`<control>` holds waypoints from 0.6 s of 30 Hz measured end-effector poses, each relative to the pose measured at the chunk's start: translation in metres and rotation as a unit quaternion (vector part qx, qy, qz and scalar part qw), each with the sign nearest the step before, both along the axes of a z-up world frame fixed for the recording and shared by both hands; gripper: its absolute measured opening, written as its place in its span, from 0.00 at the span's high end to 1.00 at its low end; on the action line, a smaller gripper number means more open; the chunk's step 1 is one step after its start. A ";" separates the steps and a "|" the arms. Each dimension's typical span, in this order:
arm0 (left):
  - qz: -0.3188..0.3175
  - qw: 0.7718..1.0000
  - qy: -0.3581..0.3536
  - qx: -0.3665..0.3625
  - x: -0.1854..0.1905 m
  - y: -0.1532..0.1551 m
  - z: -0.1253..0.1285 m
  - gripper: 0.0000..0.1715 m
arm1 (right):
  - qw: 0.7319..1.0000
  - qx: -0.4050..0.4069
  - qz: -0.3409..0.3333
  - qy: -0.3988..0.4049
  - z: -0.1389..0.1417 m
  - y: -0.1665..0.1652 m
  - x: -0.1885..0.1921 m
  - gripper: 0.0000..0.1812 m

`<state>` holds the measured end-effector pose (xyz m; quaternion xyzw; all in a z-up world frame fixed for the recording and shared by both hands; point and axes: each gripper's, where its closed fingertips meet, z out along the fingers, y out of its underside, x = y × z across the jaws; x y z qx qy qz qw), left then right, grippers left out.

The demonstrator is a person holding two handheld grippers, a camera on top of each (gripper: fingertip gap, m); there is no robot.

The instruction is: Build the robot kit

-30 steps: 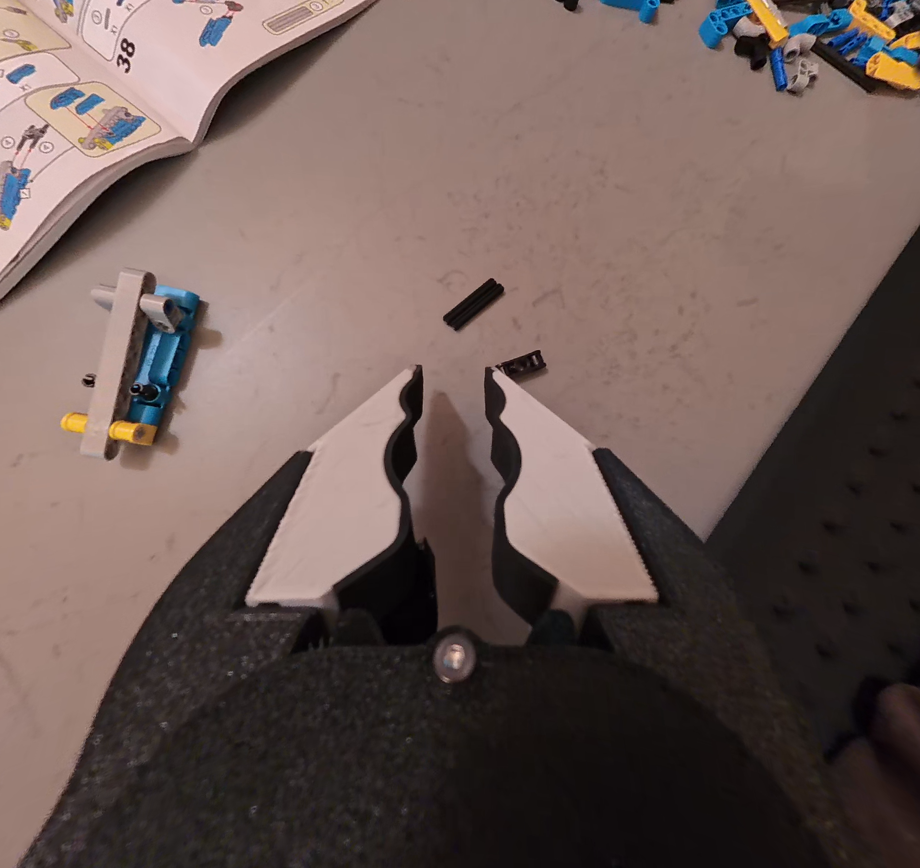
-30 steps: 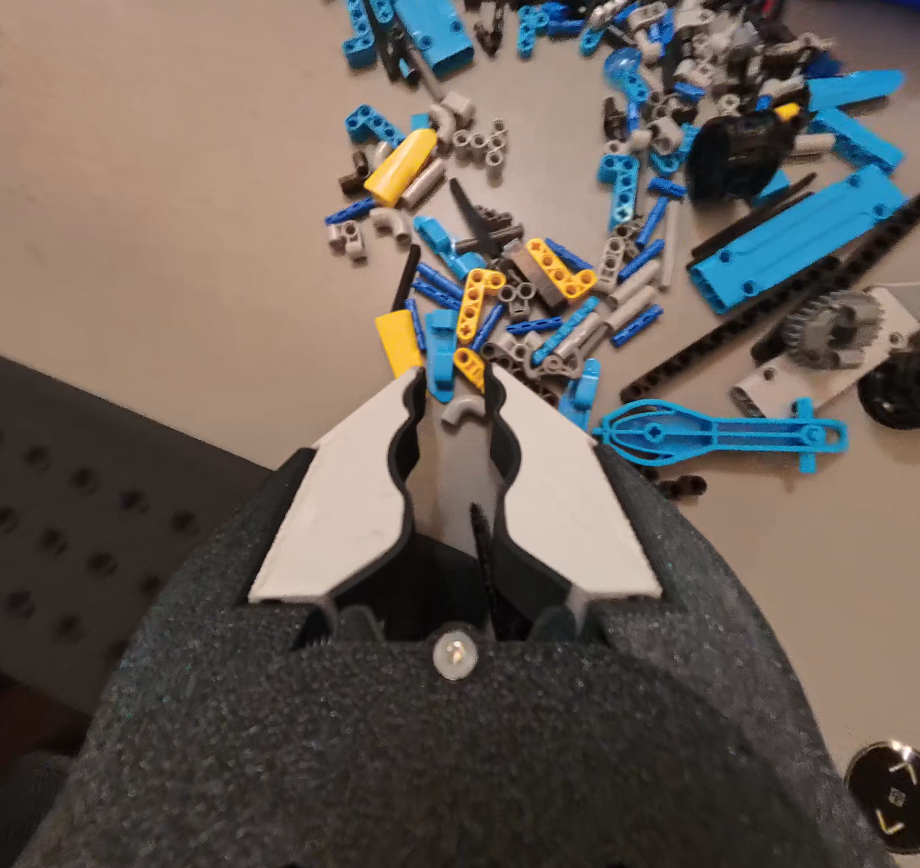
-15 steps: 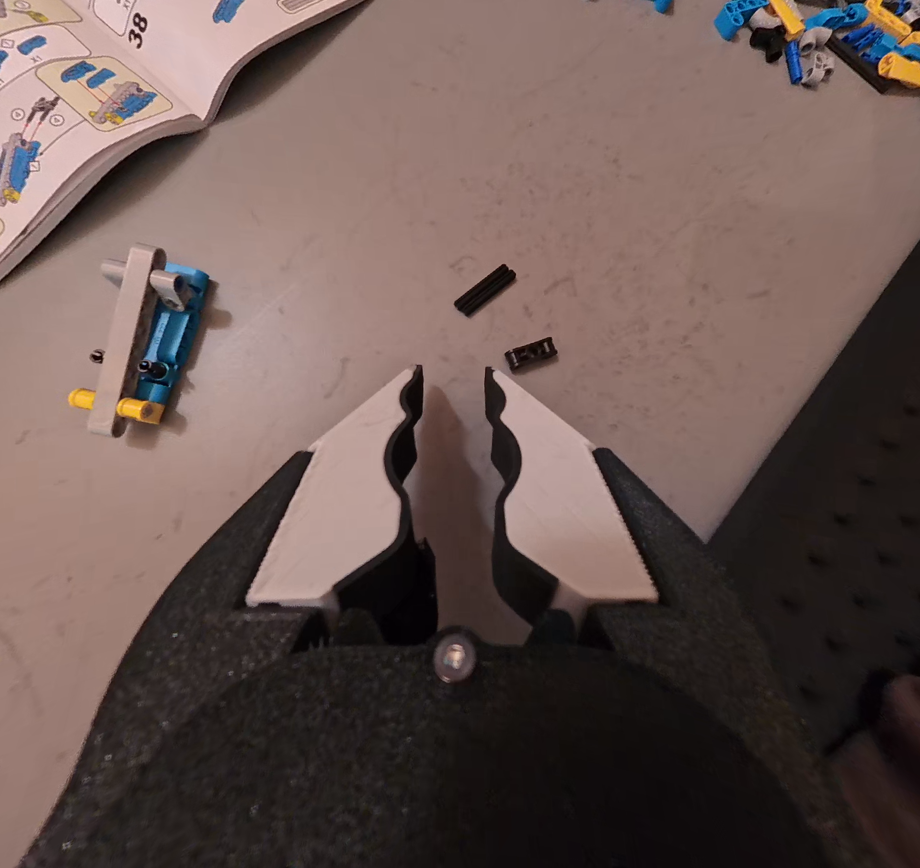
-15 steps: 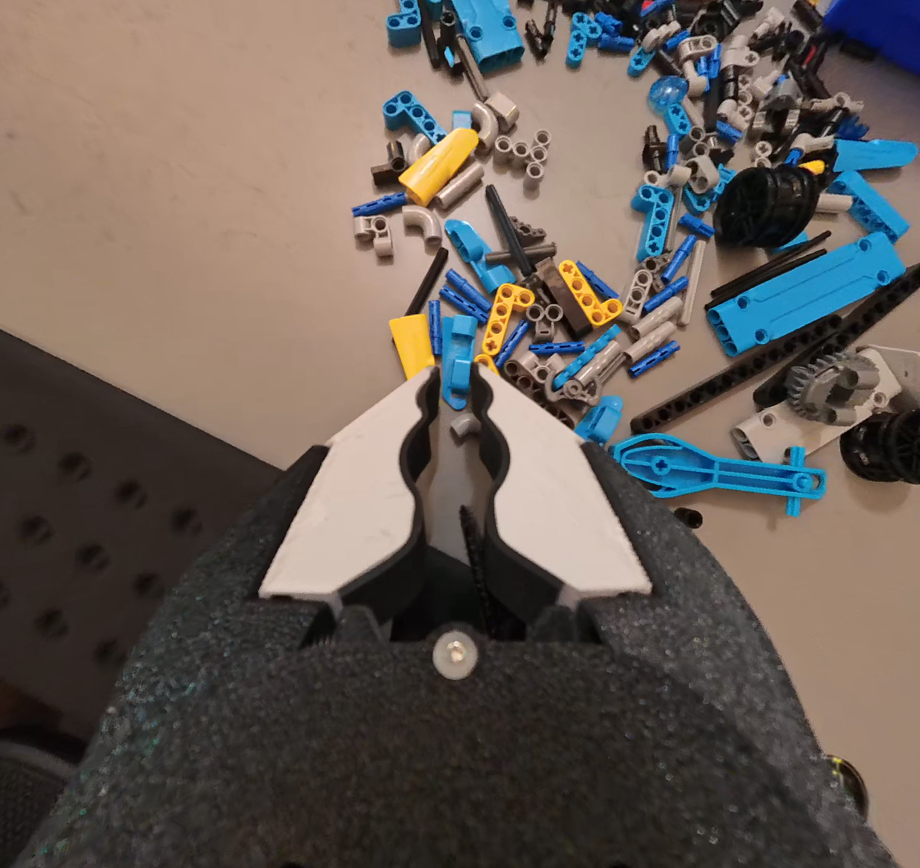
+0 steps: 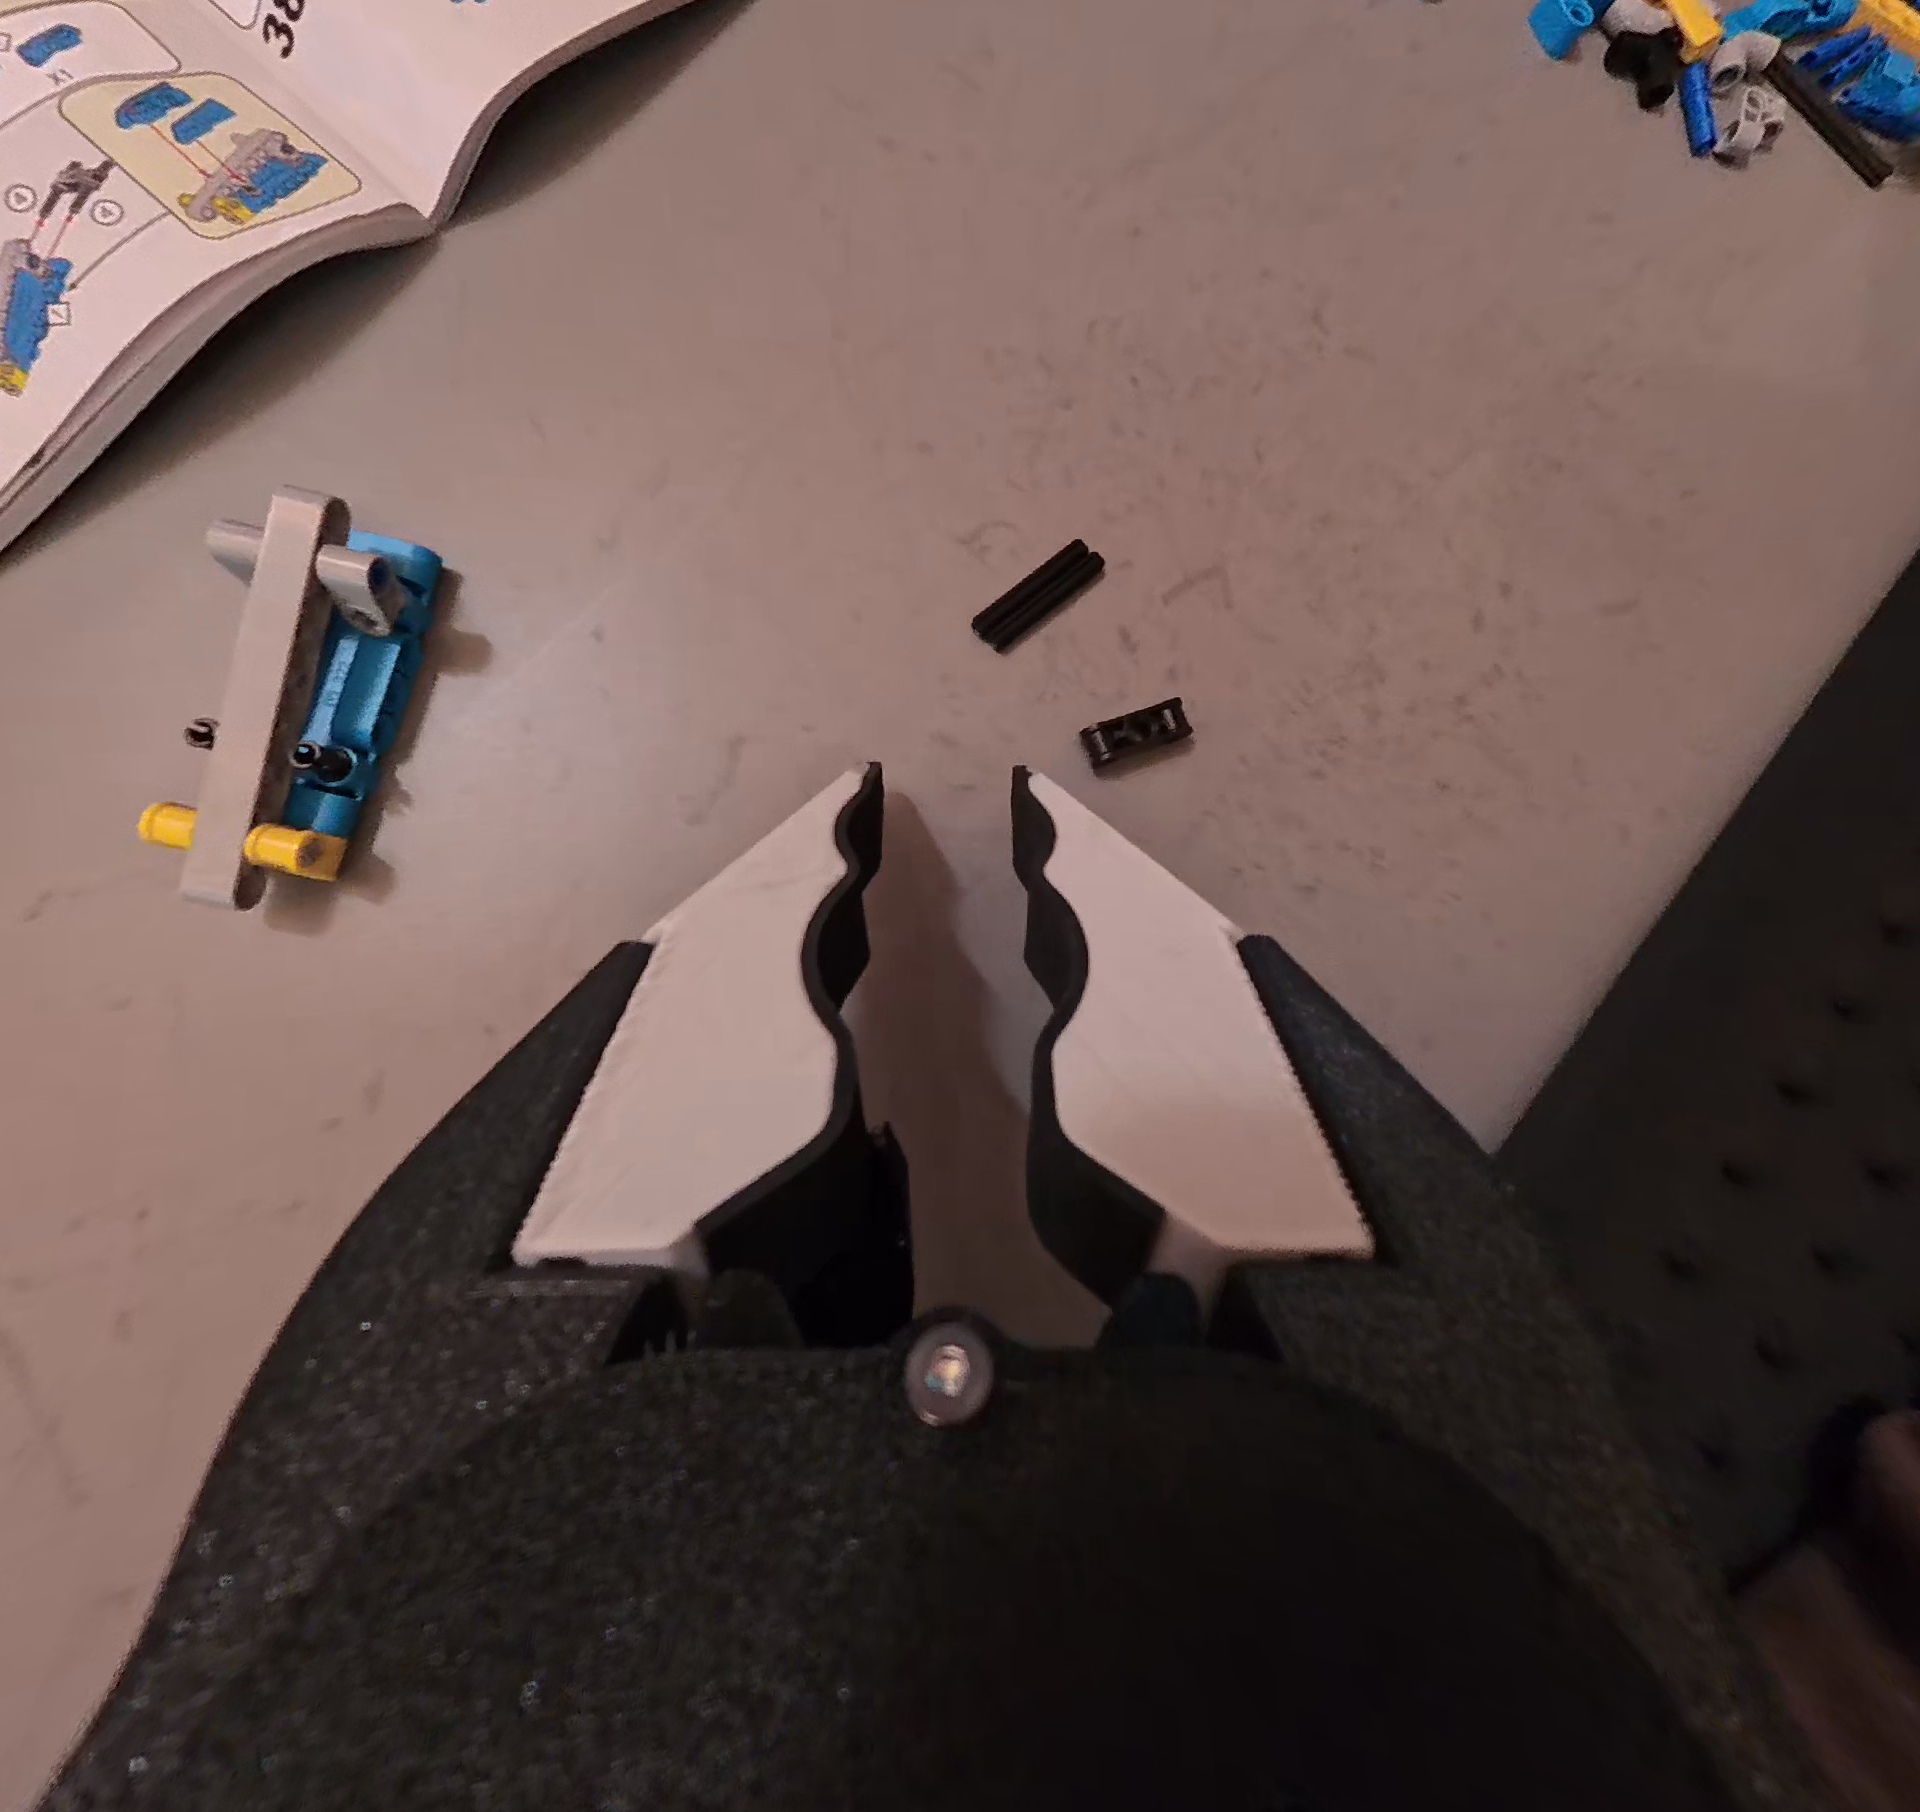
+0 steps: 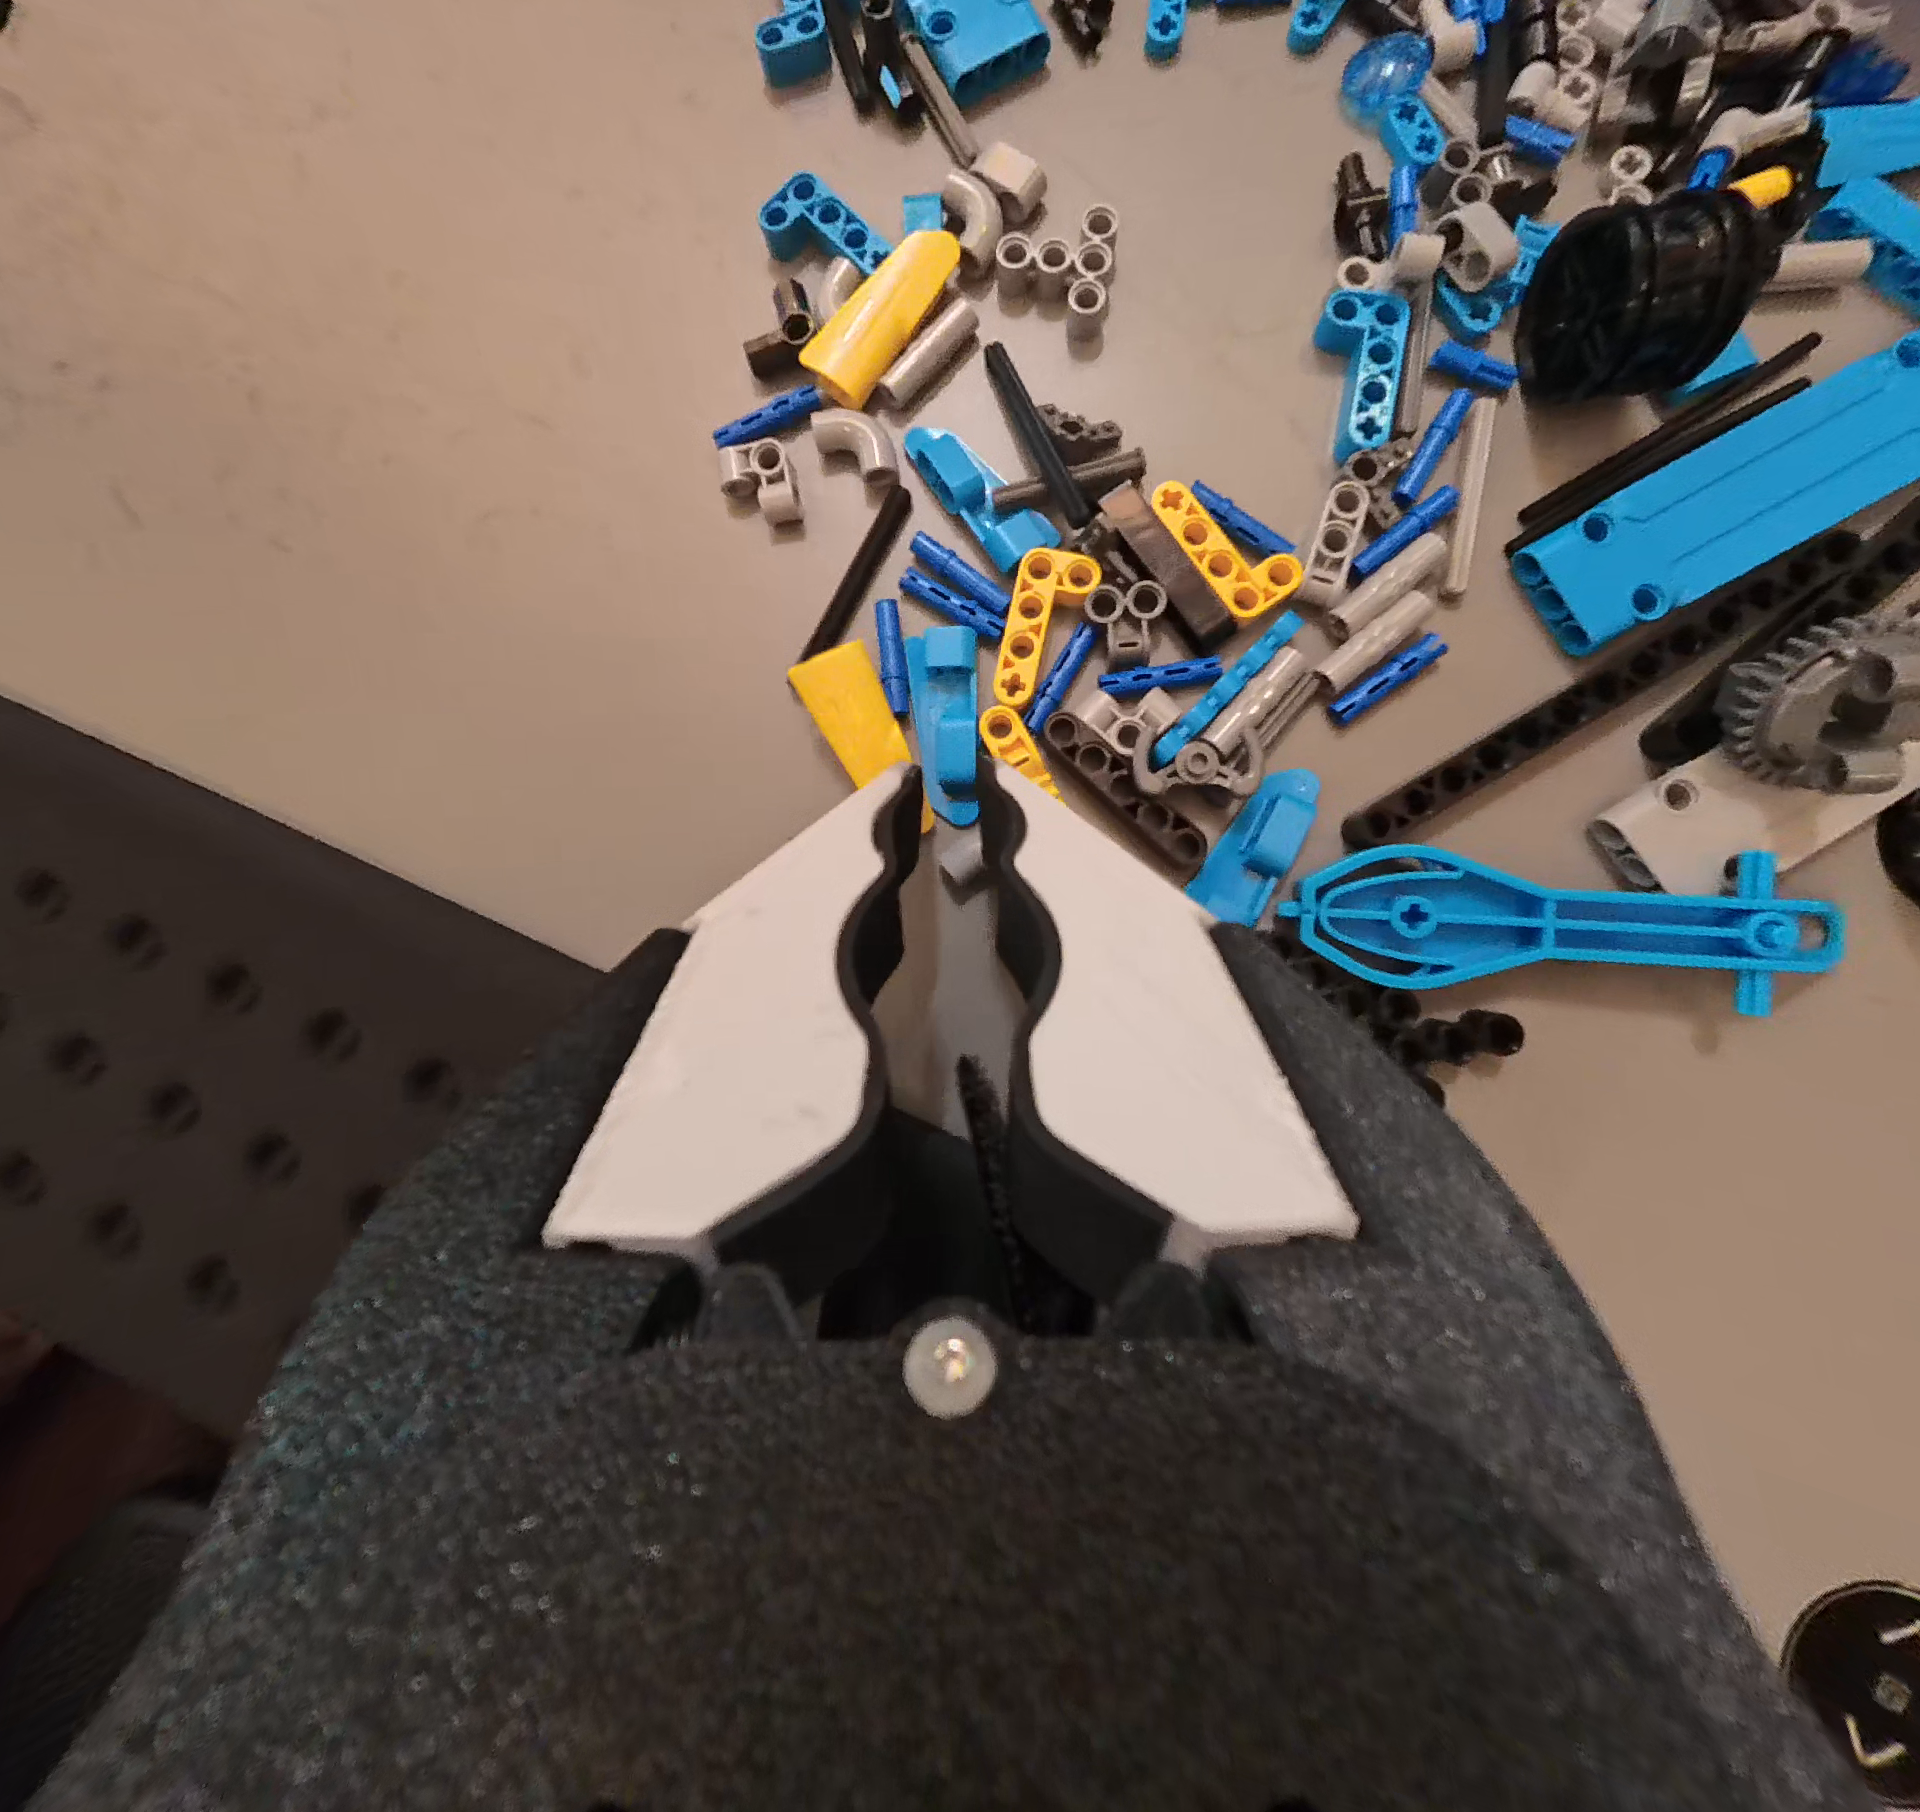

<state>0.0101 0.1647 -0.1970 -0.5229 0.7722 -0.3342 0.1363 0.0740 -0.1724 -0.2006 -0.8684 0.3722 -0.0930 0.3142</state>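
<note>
Left wrist view: my left tool point(image 5: 943, 773) hangs over bare desk point(image 5: 1247, 328), fingers parted with nothing between them. Nearest to it, just off the right fingertip, lies a small black connector point(image 5: 1135, 732); a little farther, a short black axle point(image 5: 1037, 594). Both lie apart from the main heap, where the tool can reach either without crowding, I judge. Off to the left sits a grey-and-blue sub-assembly point(image 5: 301, 702) with yellow pins, resting on its side. Beyond it an open instruction booklet point(image 5: 312, 100) lies flat near the far-left edge.

Right wrist view: my right tool point(image 6: 958, 794) is narrowed but not closed; a gap shows between the tips. A small grey elbow piece point(image 6: 962, 863) lies in that gap and a light-blue piece point(image 6: 945, 723) just past the tips; whether either is pinched I cannot tell. A yellow wedge point(image 6: 847, 708) lies beside the left tip. Farther out, the pile of loose parts point(image 6: 1299, 391) spreads wide, with a long blue panel point(image 6: 1725, 505) and a black wheel point(image 6: 1642, 292) toward the far right.
</note>
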 end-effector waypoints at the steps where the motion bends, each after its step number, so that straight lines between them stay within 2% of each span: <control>1: 0.001 1.000 0.002 -0.001 0.000 0.000 -0.001 0.86 | 1.000 -0.006 0.000 -0.002 0.000 -0.002 0.000 0.94; 6: -0.001 1.000 0.006 0.003 0.000 0.001 -0.004 0.86 | 1.000 -0.009 -0.001 0.004 -0.001 -0.009 -0.001 0.94; 18: 0.015 1.000 0.013 -0.008 0.000 0.011 -0.006 0.86 | 1.000 0.008 0.001 -0.009 0.008 0.001 -0.002 0.94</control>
